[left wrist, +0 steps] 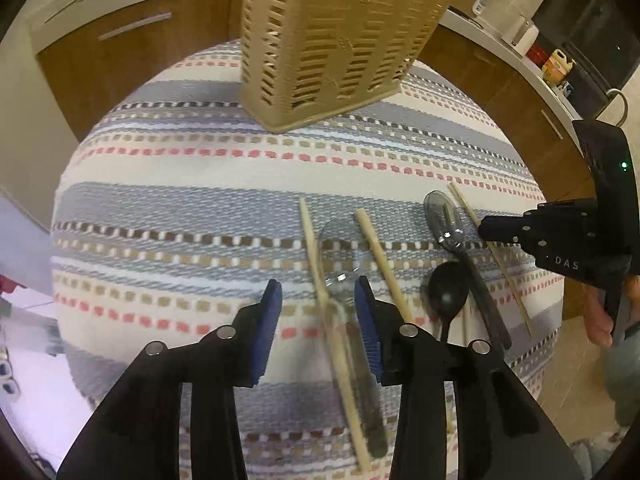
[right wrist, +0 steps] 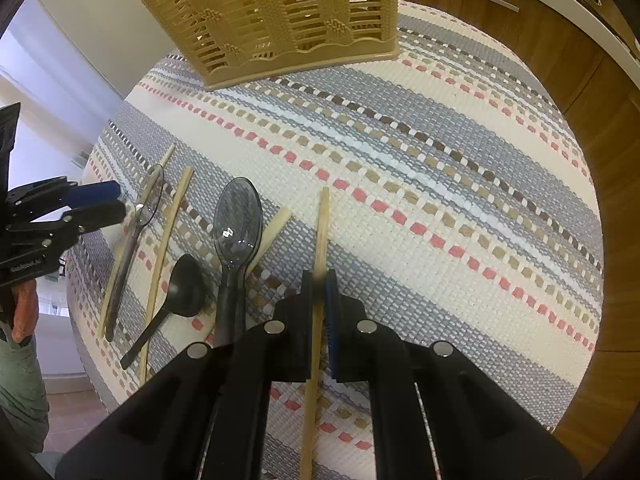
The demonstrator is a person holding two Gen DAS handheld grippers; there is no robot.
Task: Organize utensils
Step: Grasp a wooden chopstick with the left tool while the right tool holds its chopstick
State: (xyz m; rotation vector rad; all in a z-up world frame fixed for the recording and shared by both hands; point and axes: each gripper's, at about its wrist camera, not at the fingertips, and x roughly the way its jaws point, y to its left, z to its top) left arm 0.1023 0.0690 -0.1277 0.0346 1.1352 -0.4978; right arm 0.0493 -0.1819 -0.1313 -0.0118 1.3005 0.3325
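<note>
Right wrist: chopstick between fingers.

Soft, even indoor light falls on the striped tablecloth. Fisheye distortion bows its edges, corners go black, and the clear spoon nearest the lens blurs.

Wooden chopsticks, clear spoons and black spoon flat before upright beige slatted caddy.

- Before me, the basket stands at the mat's far edge.
- Spoons and chopsticks lie side by side at my near left.
</note>
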